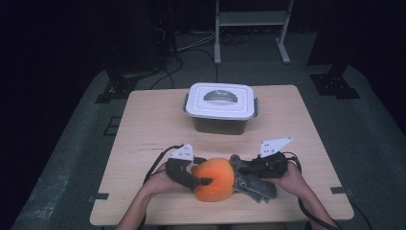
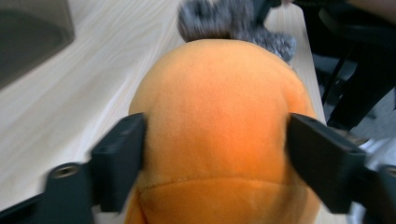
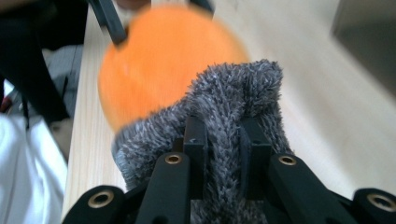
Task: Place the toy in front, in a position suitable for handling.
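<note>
A plush toy lies near the table's front edge: a round orange body (image 1: 214, 179) with a grey fuzzy part (image 1: 256, 186) at its right. My left gripper (image 1: 203, 176) comes in from the left. Its two black jaws flank the orange body (image 2: 219, 107) and dent its sides, so my left gripper (image 2: 215, 140) is shut on it. From the right, my right gripper (image 1: 243, 167) is shut on the grey fuzzy part (image 3: 233, 93), with the fur pinched tight between the jaws of my right gripper (image 3: 224, 140). The orange body (image 3: 159, 60) lies just beyond.
A dark box with a white lid and a grey handle (image 1: 220, 101) stands at the table's far middle. The wooden table (image 1: 143, 124) has bare wood left and right of the box. Beyond the table are a dark floor, cables and a metal stand (image 1: 251, 28).
</note>
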Demonstrator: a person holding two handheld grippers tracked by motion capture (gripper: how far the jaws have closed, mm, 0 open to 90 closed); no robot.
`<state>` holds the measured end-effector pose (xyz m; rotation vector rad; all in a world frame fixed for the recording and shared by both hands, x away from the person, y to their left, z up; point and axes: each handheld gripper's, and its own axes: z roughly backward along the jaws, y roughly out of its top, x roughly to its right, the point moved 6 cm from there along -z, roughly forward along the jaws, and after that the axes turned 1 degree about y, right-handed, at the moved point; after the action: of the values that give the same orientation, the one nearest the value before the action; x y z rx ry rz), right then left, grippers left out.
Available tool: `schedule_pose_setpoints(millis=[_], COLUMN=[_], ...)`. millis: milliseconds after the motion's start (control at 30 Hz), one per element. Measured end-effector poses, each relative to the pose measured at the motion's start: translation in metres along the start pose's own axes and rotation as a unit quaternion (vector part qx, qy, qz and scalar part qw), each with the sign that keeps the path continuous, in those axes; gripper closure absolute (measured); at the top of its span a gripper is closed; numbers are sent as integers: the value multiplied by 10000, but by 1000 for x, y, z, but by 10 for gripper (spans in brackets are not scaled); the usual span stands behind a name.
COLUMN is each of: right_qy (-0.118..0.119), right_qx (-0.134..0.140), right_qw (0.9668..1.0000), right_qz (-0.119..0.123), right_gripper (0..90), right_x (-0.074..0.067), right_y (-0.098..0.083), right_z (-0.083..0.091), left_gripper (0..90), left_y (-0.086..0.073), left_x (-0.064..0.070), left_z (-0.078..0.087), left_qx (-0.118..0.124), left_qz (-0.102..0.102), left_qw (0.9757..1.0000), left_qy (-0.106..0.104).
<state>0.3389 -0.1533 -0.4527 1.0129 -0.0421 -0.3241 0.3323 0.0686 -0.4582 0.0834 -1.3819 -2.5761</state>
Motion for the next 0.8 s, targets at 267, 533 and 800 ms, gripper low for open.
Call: schedule_pose_setpoints(millis=[267, 533, 800], right_qy=[350, 338, -26], right_qx=[274, 86, 462], right_qw=[9990, 9994, 9986], right_qz=[-20, -71, 241], right_gripper=[755, 756, 757], right_x=[-12, -8, -13], right_y=[6, -3, 20], right_z=[-7, -7, 1], left_gripper=[255, 136, 420], left_y=[6, -1, 16], left_x=[9, -1, 6], left_z=[-3, -6, 0], left_qx=[105, 107, 312], left_qz=[-394, 483, -930], left_qw=[9992, 9984, 9921], left_qy=[-21, -260, 780])
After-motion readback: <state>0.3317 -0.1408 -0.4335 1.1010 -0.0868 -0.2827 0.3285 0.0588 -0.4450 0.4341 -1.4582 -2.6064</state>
